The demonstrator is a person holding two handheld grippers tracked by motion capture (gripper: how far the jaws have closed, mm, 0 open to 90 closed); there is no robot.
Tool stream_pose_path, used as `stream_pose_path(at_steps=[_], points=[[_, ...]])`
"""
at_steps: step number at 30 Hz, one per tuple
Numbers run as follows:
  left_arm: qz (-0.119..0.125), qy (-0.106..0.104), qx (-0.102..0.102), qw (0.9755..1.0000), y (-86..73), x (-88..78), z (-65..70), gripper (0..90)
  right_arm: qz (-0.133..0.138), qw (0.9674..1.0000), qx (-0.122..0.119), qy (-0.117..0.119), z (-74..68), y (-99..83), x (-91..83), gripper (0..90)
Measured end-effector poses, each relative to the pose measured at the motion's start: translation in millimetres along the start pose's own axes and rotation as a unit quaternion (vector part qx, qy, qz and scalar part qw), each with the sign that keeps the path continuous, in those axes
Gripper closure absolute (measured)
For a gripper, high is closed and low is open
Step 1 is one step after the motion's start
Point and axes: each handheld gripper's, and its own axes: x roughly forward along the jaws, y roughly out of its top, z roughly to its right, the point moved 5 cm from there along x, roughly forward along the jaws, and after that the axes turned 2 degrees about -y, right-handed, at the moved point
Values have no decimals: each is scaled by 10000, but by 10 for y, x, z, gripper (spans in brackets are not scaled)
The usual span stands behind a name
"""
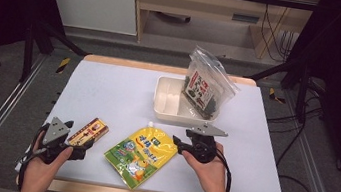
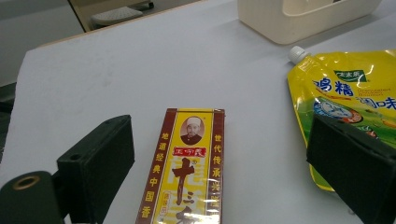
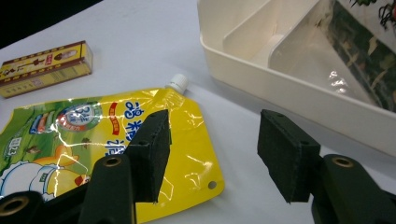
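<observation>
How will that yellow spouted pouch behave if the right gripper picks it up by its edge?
The yellow pouch lies flat with a wrinkled, glossy skin, so it will probably sag and may slip. Its fill looks uneven, so weight could shift. The right gripper stands open at its corner.

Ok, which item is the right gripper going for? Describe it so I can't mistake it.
On the white table, look in front of the cream divided tray, near the front edge. The yellow spouted pouch lies flat there, just left of the right gripper. Unlike the narrow red-and-yellow box beside it, it is soft, glossy, with a white screw cap.
</observation>
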Motion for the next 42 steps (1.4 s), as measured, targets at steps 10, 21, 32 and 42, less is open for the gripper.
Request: stream_pose_path(at_steps=[10,21,32,42], points=[[-57,-116,135,9998,16,28,98,105,-328,9991,249,-80,61,-119,63,525],[-190,-249,356,9989,13,73,197,165,-641,9974,305,-90,102,-204,184,538],[-181,-287,329,9989,11,77,196,160,-1077,9935,375,54,40,-332,346,521],[-179,-267,383,9987,21,69,205,156,-1211,9920,302,175,-20,-359,359,532]])
